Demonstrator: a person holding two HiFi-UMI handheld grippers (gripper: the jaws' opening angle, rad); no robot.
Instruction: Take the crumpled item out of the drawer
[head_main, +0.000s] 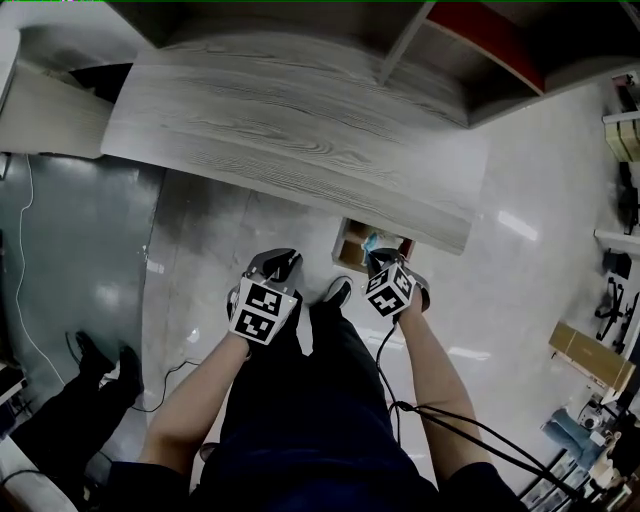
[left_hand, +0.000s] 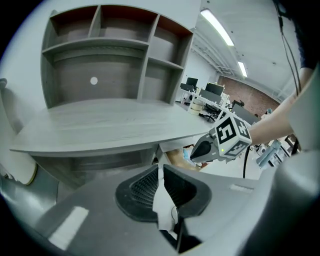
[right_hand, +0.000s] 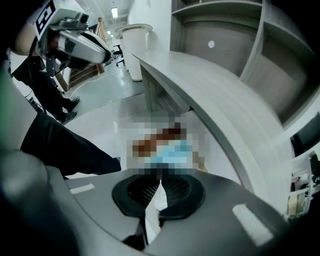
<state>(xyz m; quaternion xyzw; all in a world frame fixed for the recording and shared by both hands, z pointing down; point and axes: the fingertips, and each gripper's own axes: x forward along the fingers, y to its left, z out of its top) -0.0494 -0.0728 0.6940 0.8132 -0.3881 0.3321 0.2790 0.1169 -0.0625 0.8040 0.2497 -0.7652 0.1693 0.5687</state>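
A wooden drawer (head_main: 349, 250) stands pulled out under the grey desk (head_main: 300, 130). My right gripper (head_main: 381, 264) points steeply down over the drawer. Its jaws are together on a light blue crumpled item (head_main: 371, 242). The left gripper view shows that blue item (left_hand: 187, 152) at the tip of the right gripper (left_hand: 199, 151), just above the drawer (left_hand: 175, 157). In the right gripper view the item (right_hand: 172, 152) lies blurred just beyond the right gripper (right_hand: 160, 181). My left gripper (head_main: 280, 266) hangs left of the drawer. The left gripper (left_hand: 160, 167) is shut and holds nothing.
A shelf unit (left_hand: 100, 55) rises at the back of the desk. Another person's shoes (head_main: 100, 358) stand on the floor at the left. A cable (head_main: 440, 420) trails from my right arm. A white round bin (right_hand: 135, 45) stands past the desk's end.
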